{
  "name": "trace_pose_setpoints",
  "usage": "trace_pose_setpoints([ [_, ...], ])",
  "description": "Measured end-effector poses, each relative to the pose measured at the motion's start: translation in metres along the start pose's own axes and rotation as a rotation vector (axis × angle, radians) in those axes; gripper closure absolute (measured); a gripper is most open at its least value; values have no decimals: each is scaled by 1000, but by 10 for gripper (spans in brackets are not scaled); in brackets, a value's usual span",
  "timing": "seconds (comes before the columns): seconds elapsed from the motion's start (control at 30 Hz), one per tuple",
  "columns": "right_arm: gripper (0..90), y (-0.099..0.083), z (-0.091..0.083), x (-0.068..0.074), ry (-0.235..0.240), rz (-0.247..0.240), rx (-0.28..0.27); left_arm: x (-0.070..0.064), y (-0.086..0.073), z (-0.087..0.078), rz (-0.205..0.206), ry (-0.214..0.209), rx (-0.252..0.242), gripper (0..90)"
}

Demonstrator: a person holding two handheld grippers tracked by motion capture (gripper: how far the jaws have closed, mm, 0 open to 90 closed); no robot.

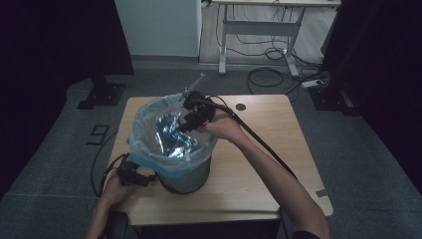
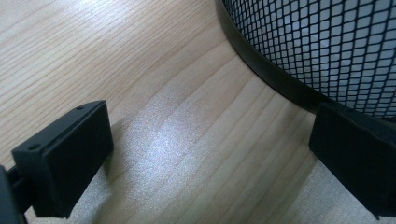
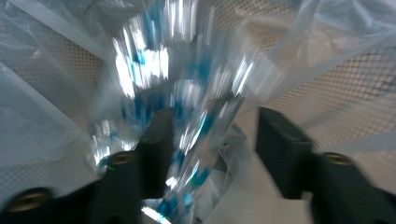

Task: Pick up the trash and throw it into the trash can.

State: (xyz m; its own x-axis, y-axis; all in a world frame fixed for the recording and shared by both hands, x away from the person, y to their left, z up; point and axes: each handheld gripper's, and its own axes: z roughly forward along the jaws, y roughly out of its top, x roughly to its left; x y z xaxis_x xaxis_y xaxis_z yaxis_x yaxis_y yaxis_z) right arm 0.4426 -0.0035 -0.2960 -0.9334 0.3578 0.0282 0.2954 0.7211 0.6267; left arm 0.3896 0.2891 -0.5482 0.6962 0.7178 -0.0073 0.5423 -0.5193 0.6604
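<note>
Wrapper [image 3: 187, 93] blurred in my right gripper view, edges unclear. My right gripper [image 1: 191, 119] hung released over bin [image 1: 186, 177]; left gripper [image 1: 133, 175] released beside its base, on table [image 1: 259, 149].

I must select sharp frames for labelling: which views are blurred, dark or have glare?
High view: dim, dark surroundings, yet the mesh bin is readable. Left gripper view: sharp wood grain on the table, with a soft sheen. Right gripper view: strong motion blur, with glare streaks on the shiny blue-silver wrapper.
</note>
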Motion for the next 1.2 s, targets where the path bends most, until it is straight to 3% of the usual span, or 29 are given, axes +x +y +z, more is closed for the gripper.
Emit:
trace_pose_setpoints([
  [0.07,331,0,-6,-3,5,1,-38,0,0,0,1,0,0,0],
  [0.3,169,-3,-24,-11,-16,11,-89,0,0,0,0,-1,0,0],
  [0.5,128,-9,-34,-20,-43,54,-91,0,0,0,0,-1,0,0],
  [0.87,44,-24,-51,-29,-104,77,-109,0,0,0,0,-1,0,0],
  [1.2,28,-46,-69,-41,-152,106,-139,0,0,0,0,-1,0,0],
])
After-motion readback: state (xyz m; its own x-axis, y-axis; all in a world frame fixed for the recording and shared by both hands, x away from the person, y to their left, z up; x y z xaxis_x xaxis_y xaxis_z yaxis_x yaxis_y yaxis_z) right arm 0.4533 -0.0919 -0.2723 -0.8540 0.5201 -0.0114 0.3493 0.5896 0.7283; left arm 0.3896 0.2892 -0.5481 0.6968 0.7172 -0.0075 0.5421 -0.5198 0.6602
